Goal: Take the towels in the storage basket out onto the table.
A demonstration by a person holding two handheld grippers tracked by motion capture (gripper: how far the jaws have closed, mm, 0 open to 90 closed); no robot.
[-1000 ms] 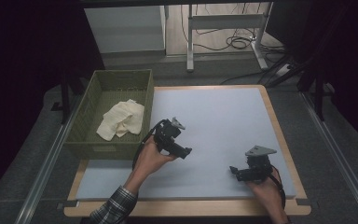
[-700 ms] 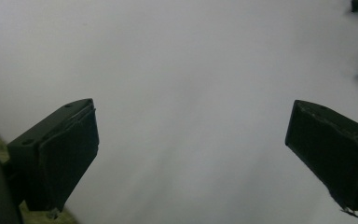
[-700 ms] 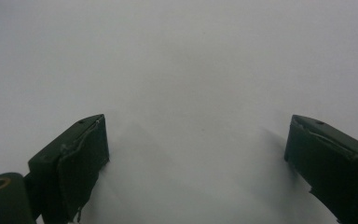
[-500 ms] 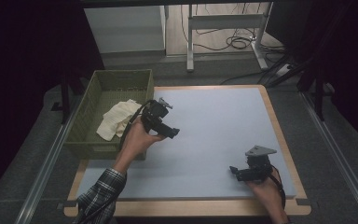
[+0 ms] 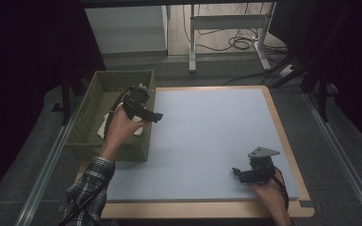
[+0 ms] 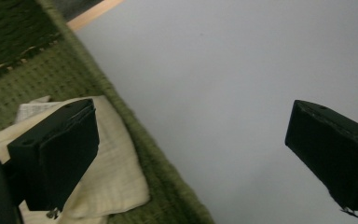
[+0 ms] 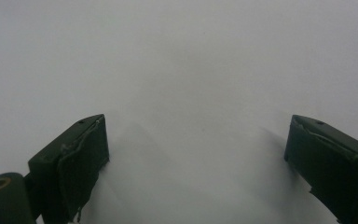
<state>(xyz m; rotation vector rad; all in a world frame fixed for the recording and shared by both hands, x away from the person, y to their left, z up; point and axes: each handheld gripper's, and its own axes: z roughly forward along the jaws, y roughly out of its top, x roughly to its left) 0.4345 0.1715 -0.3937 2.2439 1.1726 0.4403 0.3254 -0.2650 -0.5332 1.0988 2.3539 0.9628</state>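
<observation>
My left gripper (image 5: 152, 115) hangs open above the right wall of a green woven basket (image 5: 90, 100), nothing between its jaws. In the left gripper view (image 6: 193, 154) one jaw is over a cream folded cloth (image 6: 109, 172) in the basket (image 6: 163, 175), the other over the pale blue mat (image 6: 214, 70). The cloth (image 5: 104, 126) peeks out behind the left hand in the high view. My right gripper (image 5: 236, 172) rests low on the mat (image 5: 207, 127) near its front right corner, open and empty. Bare mat (image 7: 182, 70) lies between the jaws in the right gripper view (image 7: 196, 163).
The mat lies on a wooden table (image 5: 283, 127) with the basket at its left edge. Beyond the table stand a white cabinet (image 5: 127, 28), metal table legs (image 5: 193, 42) and cables (image 5: 238, 43) on the floor. Dark curtains close off both sides.
My left gripper has travelled from the middle of the mat back and to the left, up over the basket's right wall. The right gripper has stayed in place.
</observation>
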